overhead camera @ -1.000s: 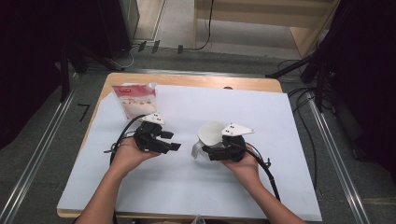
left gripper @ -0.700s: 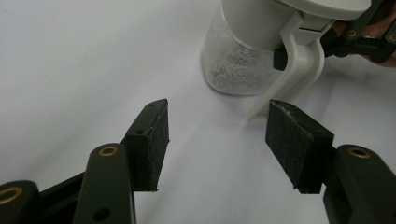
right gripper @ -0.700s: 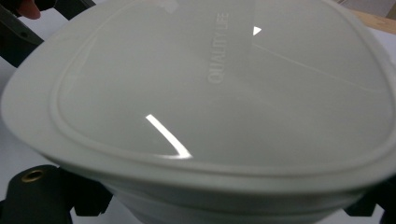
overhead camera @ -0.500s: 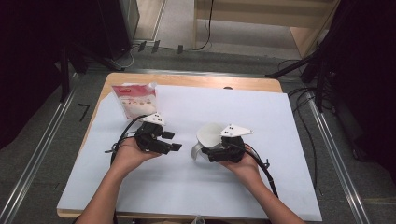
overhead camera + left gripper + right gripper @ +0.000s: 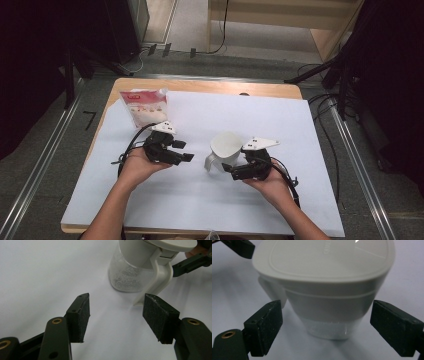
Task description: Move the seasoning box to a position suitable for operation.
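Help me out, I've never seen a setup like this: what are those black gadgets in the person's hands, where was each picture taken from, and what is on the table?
A person sits at a table covered with a white sheet and holds hand-held tongs in each hand, each with two black padded jaws and its own small camera.

The high view looks down from above: left tongs, right tongs. The other two pictures come from the cameras on the tongs, looking along their jaws.

On the sheet stands a white lidded jug with a handle; its clear lower part holds something white and grainy. A printed pouch lies at the far left.

Nothing is held yet. The left tongs are open, just short of the handle. The right tongs are open on either side of the jug, pads not touching.
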Demonstrator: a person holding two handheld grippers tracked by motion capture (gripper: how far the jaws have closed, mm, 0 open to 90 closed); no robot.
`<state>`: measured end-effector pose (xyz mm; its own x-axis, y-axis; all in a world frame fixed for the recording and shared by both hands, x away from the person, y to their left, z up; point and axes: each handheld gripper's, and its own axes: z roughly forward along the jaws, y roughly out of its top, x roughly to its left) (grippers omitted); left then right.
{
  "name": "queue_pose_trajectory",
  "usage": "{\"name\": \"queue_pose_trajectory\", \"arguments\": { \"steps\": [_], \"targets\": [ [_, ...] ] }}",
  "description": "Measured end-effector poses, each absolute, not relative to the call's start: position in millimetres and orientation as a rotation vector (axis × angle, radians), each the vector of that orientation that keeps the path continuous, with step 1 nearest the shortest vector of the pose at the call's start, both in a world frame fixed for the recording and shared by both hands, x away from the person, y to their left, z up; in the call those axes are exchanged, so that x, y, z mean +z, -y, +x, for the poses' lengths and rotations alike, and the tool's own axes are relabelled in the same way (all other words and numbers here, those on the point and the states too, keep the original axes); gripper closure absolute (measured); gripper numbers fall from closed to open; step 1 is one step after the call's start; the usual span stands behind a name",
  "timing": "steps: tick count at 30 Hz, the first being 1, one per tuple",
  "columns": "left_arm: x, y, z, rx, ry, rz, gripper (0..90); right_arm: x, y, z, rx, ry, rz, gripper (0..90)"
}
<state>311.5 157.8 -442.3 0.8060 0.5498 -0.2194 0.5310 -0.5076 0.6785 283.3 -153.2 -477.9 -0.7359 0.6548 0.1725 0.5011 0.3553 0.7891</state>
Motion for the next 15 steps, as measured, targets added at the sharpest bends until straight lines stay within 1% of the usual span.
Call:
{"name": "queue_pose_trajectory", "arguments": {
  "steps": [2,4,6,8,9,11,12,14,15],
  "targets": [
    [-440.6,-156.4,309.1,0.041,-0.770,2.209,47.2,-473.2,160.5,278.4,1.351,-2.447,1.054,12.8],
    [-438.8,-155.2,307.9,0.042,-0.763,2.211,49.5,-469.1,164.2,274.0,1.369,-2.454,1.044,13.6],
    [-437.5,-154.1,307.4,0.039,-0.763,2.217,54.3,-465.2,168.4,270.5,1.392,-2.458,1.036,14.1],
    [-437.0,-152.6,306.4,0.046,-0.759,2.228,57.3,-461.0,174.1,267.0,1.393,-2.454,1.020,17.9],
    [-437.0,-152.6,306.4,0.046,-0.759,2.228,57.4,-461.0,174.1,267.0,1.393,-2.454,1.020,17.9],
    [-437.6,-150.9,306.0,0.043,-0.758,2.232,57.5,-457.0,180.4,264.4,1.389,-2.440,1.005,22.2],
    [-437.8,-150.3,306.5,0.041,-0.752,2.236,57.9,-453.9,187.3,262.7,1.396,-2.429,1.004,29.5],
    [-437.2,-148.3,306.6,0.038,-0.751,2.238,58.3,-452.5,193.7,261.4,1.408,-2.435,0.995,40.2],
    [-437.0,-147.3,306.7,0.036,-0.753,2.230,58.3,-452.2,195.4,261.2,1.411,-2.437,0.993,42.6]
  ]
}}
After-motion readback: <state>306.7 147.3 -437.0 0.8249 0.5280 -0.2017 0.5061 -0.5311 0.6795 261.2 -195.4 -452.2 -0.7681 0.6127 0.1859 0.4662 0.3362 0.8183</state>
